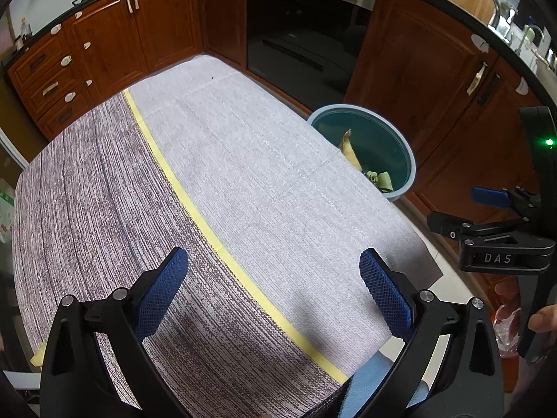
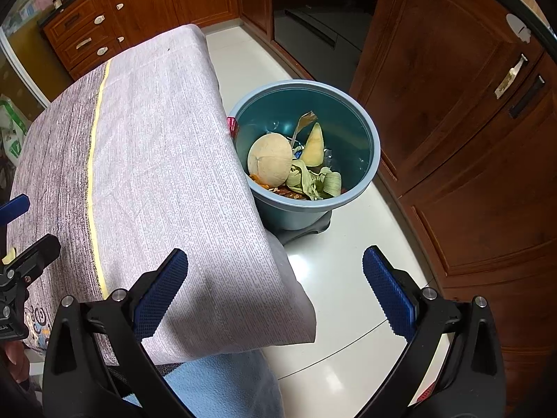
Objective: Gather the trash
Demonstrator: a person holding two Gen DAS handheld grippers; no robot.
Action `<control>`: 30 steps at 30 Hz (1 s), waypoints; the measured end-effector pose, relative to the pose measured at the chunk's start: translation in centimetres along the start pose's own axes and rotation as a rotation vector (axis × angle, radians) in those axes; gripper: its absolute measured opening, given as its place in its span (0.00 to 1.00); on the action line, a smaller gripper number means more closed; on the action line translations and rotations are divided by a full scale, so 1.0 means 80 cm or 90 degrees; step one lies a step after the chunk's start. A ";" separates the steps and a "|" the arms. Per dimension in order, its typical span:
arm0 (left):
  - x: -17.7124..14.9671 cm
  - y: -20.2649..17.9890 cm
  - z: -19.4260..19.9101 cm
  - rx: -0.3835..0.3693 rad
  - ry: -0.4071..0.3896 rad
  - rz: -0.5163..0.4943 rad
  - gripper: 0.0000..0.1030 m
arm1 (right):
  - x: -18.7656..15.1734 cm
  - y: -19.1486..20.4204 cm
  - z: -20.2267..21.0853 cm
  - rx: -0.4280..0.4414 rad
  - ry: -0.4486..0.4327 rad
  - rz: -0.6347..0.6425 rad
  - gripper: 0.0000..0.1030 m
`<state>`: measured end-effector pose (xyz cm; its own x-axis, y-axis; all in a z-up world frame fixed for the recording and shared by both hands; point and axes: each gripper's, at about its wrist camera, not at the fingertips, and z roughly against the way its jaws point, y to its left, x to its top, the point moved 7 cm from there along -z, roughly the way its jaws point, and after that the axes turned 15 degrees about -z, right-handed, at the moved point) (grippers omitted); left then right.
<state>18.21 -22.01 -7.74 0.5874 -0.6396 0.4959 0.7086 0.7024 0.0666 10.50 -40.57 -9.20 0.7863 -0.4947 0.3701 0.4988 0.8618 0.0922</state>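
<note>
While brown wooden cabinets (image 1: 104, 45) line the room from 9 through 12 to 3 o'clock, the table (image 1: 243, 181) fills most of the left wrist view. Its cloth is grey-brown on the left part and pale lilac on the right, and a yellow stripe (image 1: 195, 205) runs between them from about 11 toward 5 o'clock. No trash shows on the cloth in either view. A dark oven front (image 1: 303, 41) sits at 12 o'clock among the cabinets. White glossy floor (image 2: 348, 299) lies to the right of the table.

At about 1 o'clock in the right wrist view a teal bin (image 2: 362, 118) stands on the floor just beside the table's right edge, on a dark base. Inside it lies the trash: a round tan melon-like husk (image 2: 269, 162) at the bin's 9 o'clock, a yellow wedge-shaped peel (image 2: 313, 148) near the middle, pale green leaf husks (image 2: 320, 183) at its 6 o'clock, and orange scraps under them that are too small to tell apart.

Left tongs (image 1: 273, 292) hang above the near table end, blue pads spread wide, nothing between them. Right tongs (image 2: 275, 292) are also spread wide and hold nothing; the left pad lies over the table corner, the right pad over the floor. A hand (image 1: 543, 317) grips the right tool's handle at 4 o'clock in the left view.
</note>
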 end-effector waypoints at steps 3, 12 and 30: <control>0.000 -0.002 -0.001 -0.003 -0.001 -0.002 0.96 | 0.000 -0.001 -0.002 -0.002 0.002 -0.001 0.94; 0.000 -0.003 -0.001 -0.002 -0.003 -0.006 0.96 | 0.002 -0.004 -0.005 -0.005 0.003 -0.006 0.94; -0.002 -0.006 -0.001 0.000 0.009 -0.010 0.96 | 0.005 -0.003 -0.003 -0.010 0.002 -0.003 0.94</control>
<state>17.85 -22.27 -7.88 0.5821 -0.6549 0.4818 0.7179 0.6922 0.0735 10.75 -41.00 -9.30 0.7849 -0.4996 0.3664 0.5087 0.8573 0.0792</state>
